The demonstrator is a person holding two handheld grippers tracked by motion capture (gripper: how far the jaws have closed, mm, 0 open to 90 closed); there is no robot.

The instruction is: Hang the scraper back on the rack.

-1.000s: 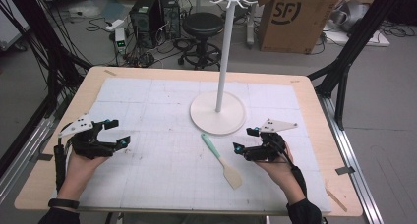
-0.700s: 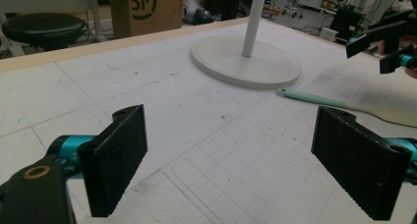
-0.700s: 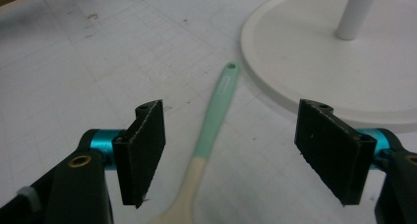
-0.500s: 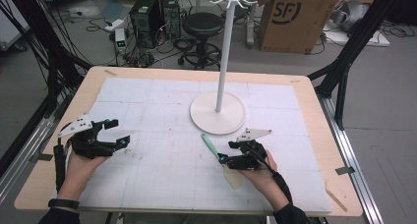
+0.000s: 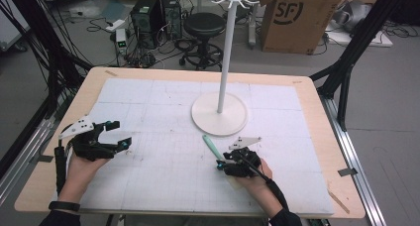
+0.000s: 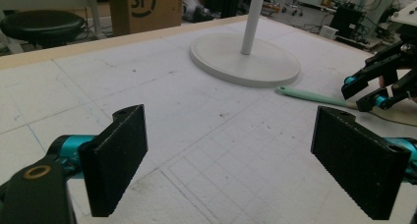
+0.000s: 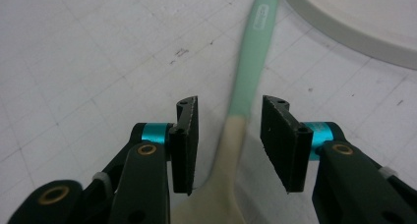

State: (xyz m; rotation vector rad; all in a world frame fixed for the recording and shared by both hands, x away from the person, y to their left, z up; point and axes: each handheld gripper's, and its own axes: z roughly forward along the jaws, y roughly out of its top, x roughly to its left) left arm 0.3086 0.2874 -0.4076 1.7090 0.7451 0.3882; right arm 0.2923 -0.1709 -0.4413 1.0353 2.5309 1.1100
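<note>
Two black jaws of the right hand-held gripper (image 7: 229, 140), newly moved in from the right, now straddling the mint-green-handled, cream-bladed silicone spatula (image 7: 246, 81) lying flat on the table (image 5: 163, 112), apart and not yet clamping. Probably closing next. Left hand-held gripper (image 6: 231, 165) unmoved, jaws wide apart, spatula well off to its right.

1 spatula (image 5: 210, 147), 1 white stand (image 5: 219, 112) with 1 pole, 2 grippers, left gripper (image 5: 106, 137) and right gripper (image 5: 221, 164), 1 table (image 5: 317, 102), 1 stool (image 5: 204, 24), 1 cardboard box (image 5: 297, 18)

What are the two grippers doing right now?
Left hand-held gripper open, holding nothing. Right hand-held gripper open, jaws either side of the spatula, not clamped. Spatula flat on the table by the stand base. Nothing in the way.
</note>
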